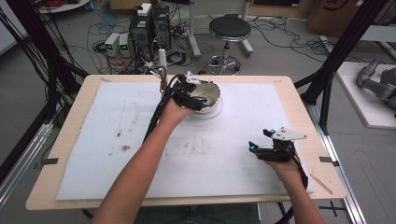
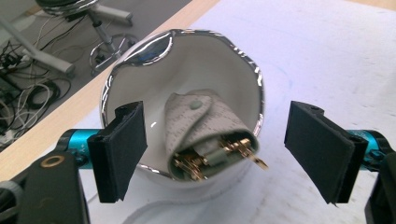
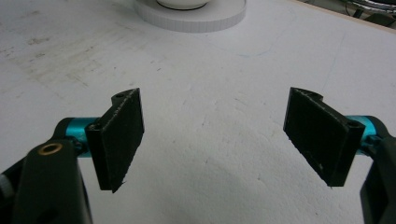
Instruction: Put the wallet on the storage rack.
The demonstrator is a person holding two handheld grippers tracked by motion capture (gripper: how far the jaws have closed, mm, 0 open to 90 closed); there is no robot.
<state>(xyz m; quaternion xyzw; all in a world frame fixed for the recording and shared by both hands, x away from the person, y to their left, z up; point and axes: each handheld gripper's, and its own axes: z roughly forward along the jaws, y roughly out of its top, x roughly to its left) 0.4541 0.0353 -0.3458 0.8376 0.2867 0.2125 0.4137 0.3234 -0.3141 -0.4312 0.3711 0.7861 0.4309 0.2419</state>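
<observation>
From up high, the person's left arm reaches across the white foam mat to a silver-rimmed white bowl sitting on a round white base near the far edge of the wooden table, and the left gripper is right at the bowl's near rim. Can't really read its jaws from that angle. The right gripper sits low over the mat well off toward the near right side, with its grey three-cornered plate on top and nothing near it. There's a round black stool and a tangle of cables and computer boxes on the floor behind the table. Over to the left gripper view: the left gripper has its jaws spread wide on either side of the bowl, pads not pressing on anything. Lying inside the bowl is a small grey fabric pouch with a snap button, tilted toward the camera, its open end near the rim with gold-coloured metal bits poking out of it. The pouch sits free between the jaws, touching neither pad as far as I can see. Right gripper view: the right gripper also has its jaws spread wide with only bare, slightly smudged mat between them, and the round base shows at the top edge, well apart.
</observation>
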